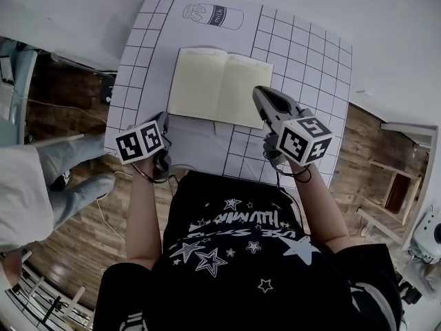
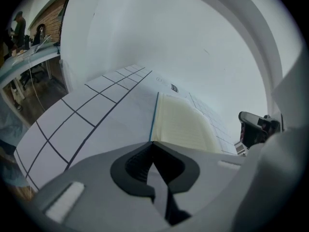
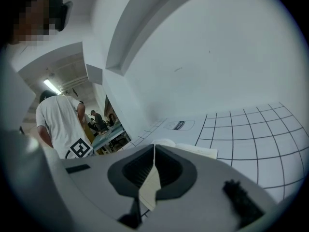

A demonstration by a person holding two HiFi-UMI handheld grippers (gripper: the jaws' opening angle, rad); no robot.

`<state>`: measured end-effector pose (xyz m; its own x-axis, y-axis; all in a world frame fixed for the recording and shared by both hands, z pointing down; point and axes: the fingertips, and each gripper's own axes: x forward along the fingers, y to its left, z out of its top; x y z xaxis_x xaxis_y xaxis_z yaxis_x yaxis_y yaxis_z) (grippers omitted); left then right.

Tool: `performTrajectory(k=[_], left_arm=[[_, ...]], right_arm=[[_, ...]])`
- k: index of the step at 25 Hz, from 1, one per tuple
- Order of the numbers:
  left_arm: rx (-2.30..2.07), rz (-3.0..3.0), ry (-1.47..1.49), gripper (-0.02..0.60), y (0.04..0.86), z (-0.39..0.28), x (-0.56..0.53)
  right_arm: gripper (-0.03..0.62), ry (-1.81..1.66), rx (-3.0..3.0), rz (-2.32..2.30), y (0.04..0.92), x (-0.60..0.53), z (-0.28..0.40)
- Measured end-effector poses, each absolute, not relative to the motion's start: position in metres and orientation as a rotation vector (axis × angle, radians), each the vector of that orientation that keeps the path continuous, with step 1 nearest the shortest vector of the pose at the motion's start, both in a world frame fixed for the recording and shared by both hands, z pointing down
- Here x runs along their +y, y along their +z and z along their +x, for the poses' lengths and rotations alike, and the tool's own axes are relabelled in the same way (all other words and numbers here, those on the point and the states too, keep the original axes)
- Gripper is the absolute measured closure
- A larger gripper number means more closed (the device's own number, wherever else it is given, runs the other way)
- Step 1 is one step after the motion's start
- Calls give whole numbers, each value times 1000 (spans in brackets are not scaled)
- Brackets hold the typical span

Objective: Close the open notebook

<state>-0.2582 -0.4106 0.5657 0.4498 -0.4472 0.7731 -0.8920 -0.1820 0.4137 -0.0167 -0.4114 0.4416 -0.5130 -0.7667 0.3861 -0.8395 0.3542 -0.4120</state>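
An open notebook (image 1: 219, 87) with cream pages lies flat on the white grid mat (image 1: 303, 54). My left gripper (image 1: 165, 120) is shut, and its tips rest against the notebook's near left corner. In the left gripper view the blue cover edge (image 2: 153, 117) runs straight into the closed tips (image 2: 152, 143); nothing shows pinched between them. My right gripper (image 1: 259, 92) is shut too and hangs just over the right page's outer edge. Beyond its closed tips (image 3: 154, 147), the right gripper view shows the notebook (image 3: 193, 150). The right gripper (image 2: 256, 127) appears at the right of the left gripper view.
A drawn milk bottle (image 1: 213, 15) is printed on the mat beyond the notebook. A person in jeans (image 1: 69, 178) stands on the wood floor to the left of the table. Shelving (image 1: 396, 192) stands at the right.
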Motion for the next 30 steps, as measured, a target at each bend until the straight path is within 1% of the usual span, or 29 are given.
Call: performTrajectory(k=[1, 2, 3, 6, 9, 11, 17, 19, 21, 22, 24, 25, 28, 30], left_arm=[[-1149, 1805, 629, 571, 566, -257, -409], [-1151, 1808, 626, 547, 566, -254, -408], [-1147, 1811, 615, 497, 566, -251, -407], [-1135, 1818, 596, 432, 567, -243, -404], [-1150, 1836, 634, 383, 571, -239, -407], [-1156, 1839, 649, 365, 573, -237, -410], [-1168, 1816, 651, 371, 574, -233, -413], [-1180, 1806, 660, 388, 575, -234, -414], [-1193, 1794, 667, 391, 576, -236, -415], [-1208, 1782, 672, 402, 577, -238, -415], [-1248, 1753, 691, 468, 579, -242, -417], [-1257, 1748, 703, 479, 580, -243, -417], [-1215, 1788, 736, 546, 579, -240, -417], [-1160, 1813, 712, 554, 576, -235, -416]], right_arm=[[579, 872, -2481, 1479, 441, -410, -14], [579, 873, -2483, 1479, 441, -409, -11], [579, 872, -2484, 1478, 441, -408, -8], [579, 867, -2488, 1475, 440, -404, -3], [579, 863, -2486, 1477, 438, -403, -1], [579, 859, -2483, 1485, 437, -403, 1], [579, 853, -2471, 1513, 436, -405, 3], [579, 854, -2468, 1517, 436, -405, 3], [579, 852, -2467, 1523, 435, -406, 4], [579, 851, -2466, 1524, 436, -406, 4], [579, 851, -2464, 1526, 437, -406, 3], [579, 852, -2463, 1525, 438, -406, 2], [579, 852, -2468, 1520, 439, -406, -2], [579, 849, -2474, 1517, 437, -406, -4]])
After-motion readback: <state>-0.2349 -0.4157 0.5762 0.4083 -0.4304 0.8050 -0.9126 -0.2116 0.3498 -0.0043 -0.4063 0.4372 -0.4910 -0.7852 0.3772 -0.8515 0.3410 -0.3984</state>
